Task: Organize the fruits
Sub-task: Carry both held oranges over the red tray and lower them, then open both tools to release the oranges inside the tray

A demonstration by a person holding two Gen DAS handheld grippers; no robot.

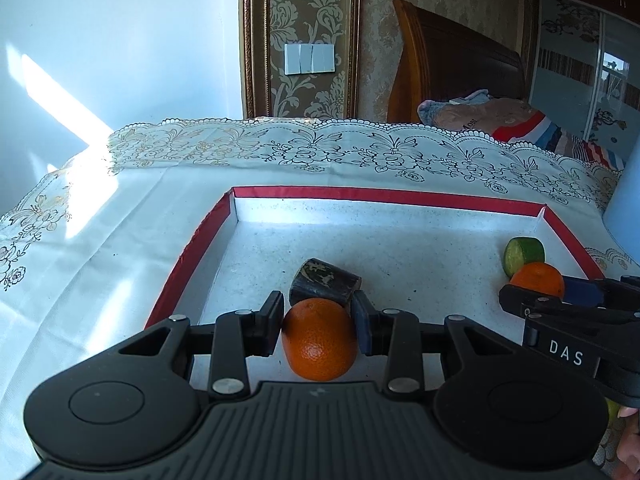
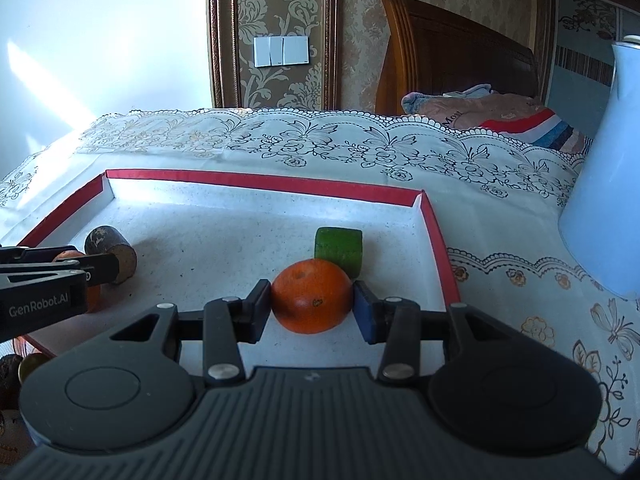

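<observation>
Right wrist view: green chunk (image 2: pixel 339 249) sits just behind the clamped orange (image 2: pixel 312 296).

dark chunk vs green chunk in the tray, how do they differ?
The dark chunk is brown-black and mottled; the green chunk is bright green. The dark chunk lies tipped, cut face toward the camera's right; the green chunk sits squarer. The dark one is by the tray's left side, the green one near its right wall. Both are short cylinders.

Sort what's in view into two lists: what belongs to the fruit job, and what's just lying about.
Job:
left gripper shut on left orange
right gripper shut on right orange
green piece
dark piece
red-rimmed tray

Lying about:
lace tablecloth
pale blue jug
light switches
</observation>
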